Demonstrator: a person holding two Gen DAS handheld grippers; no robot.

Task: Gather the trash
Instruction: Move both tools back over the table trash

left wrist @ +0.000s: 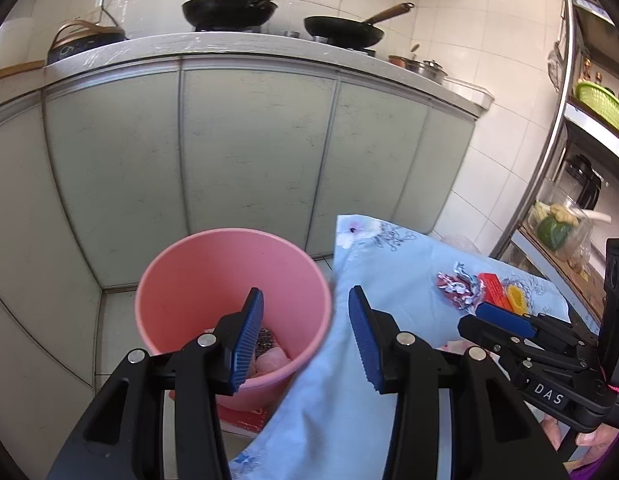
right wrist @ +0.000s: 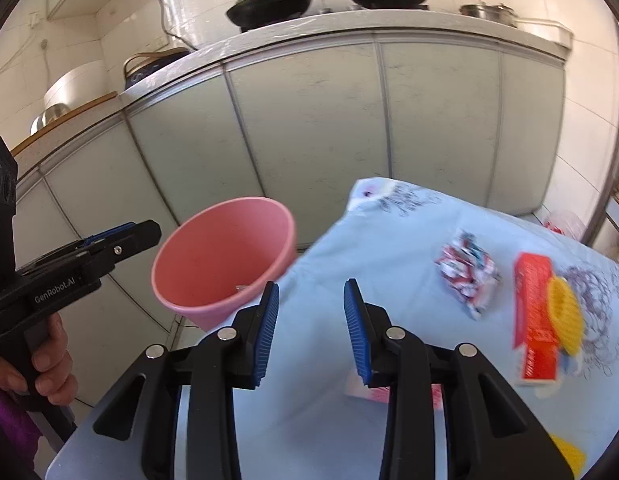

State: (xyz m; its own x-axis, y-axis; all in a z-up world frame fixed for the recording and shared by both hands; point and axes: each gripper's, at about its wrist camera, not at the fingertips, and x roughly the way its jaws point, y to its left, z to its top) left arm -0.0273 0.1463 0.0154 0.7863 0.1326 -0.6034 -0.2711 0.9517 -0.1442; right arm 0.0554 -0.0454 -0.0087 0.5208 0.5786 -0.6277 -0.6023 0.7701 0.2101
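Fingers parted above pink bucket

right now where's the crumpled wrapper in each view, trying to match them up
Left wrist view: the crumpled wrapper lies right of centre on the blue cloth, just left of the red box.
Right wrist view: the wrapper sits right of centre on the same cloth, left of the red box.
Shared landmark: the pink bin, left of the cloth in both.
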